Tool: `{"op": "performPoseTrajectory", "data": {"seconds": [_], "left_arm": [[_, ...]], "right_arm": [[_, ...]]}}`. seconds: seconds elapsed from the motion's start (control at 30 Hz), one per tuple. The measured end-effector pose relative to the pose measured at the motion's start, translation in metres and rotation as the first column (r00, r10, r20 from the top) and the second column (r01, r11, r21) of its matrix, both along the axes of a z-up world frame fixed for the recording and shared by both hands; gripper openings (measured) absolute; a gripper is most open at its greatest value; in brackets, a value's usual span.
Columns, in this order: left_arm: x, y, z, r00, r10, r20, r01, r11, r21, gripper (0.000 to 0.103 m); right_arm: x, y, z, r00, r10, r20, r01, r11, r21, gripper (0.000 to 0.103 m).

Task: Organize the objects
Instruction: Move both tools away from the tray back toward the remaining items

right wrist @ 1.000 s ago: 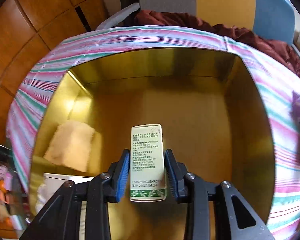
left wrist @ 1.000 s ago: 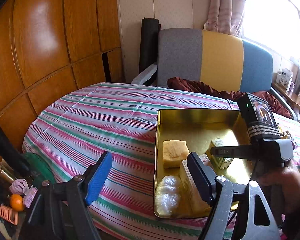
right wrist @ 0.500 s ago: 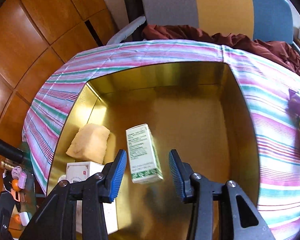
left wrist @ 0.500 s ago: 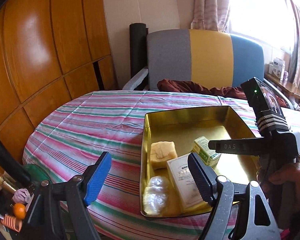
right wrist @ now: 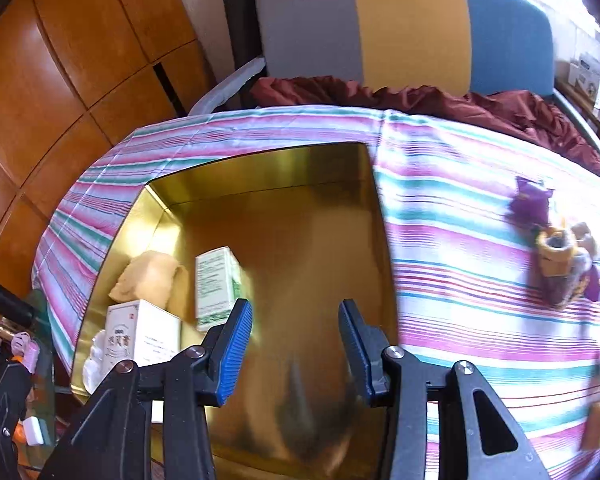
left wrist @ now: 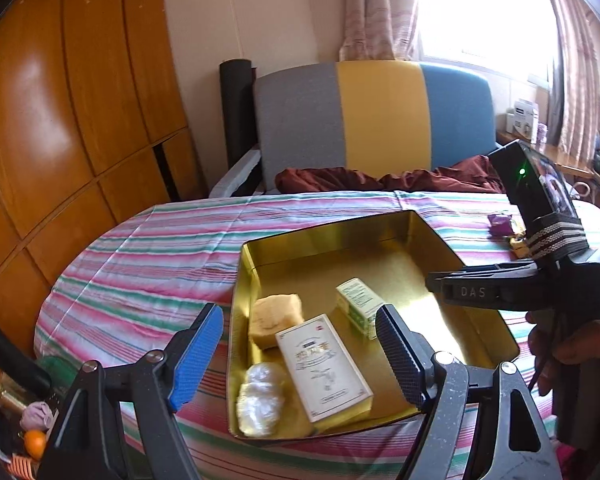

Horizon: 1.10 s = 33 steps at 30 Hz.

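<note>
At lower left our left gripper (left wrist: 298,356) gapes wide, empty. The gold tin (right wrist: 382,240) at centre holds the green carton (right wrist: 216,282), freed as our right gripper (right wrist: 296,344) has just been opening. At right, the wrapped sweets (right wrist: 556,268) look light and crinkly; we'd pinch them across the middle.

Light: daylight is pouring through the curtained window (left wrist: 480,12), blowing it out white.
Glare: the shiny gold metal tray (left wrist: 496,328) is reflecting brightly.
Blur: the purple wrappers (right wrist: 532,200) are smearing.
Edges: fisheye corners are darkening, curving the orange wooden panelling (left wrist: 60,100).
</note>
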<state>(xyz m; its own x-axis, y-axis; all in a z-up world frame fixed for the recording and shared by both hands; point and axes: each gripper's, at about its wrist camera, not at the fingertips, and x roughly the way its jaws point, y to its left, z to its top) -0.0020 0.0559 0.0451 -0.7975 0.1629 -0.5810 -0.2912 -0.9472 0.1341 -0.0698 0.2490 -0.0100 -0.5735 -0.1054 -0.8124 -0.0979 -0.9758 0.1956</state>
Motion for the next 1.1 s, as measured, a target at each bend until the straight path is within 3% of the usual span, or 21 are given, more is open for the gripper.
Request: {"op": "performPoseTrajectory", "data": {"seconds": [0.4, 0.7, 0.97, 1.1], "left_arm": [[0.008, 0.047, 0.006, 0.993, -0.12, -0.022, 0.12, 0.993, -0.019, 0.079], [0.015, 0.085, 0.007, 0.976, -0.215, -0.022, 0.214, 0.976, -0.041, 0.079], [0.021, 0.125, 0.007, 0.95, -0.313, -0.013, 0.312, 0.949, -0.046, 0.079], [0.027, 0.149, 0.004, 0.932, -0.363, -0.003, 0.362, 0.931, -0.049, 0.079]], "right_arm": [[0.034, 0.078, 0.018, 0.991, -0.133, -0.016, 0.133, 0.99, 0.046, 0.045], [0.067, 0.154, 0.026, 0.965, -0.263, -0.012, 0.263, 0.961, 0.081, 0.045], [0.104, 0.234, 0.023, 0.905, -0.426, 0.006, 0.425, 0.904, 0.054, 0.045], [0.127, 0.273, 0.016, 0.848, -0.529, 0.023, 0.53, 0.848, -0.025, 0.048]]}}
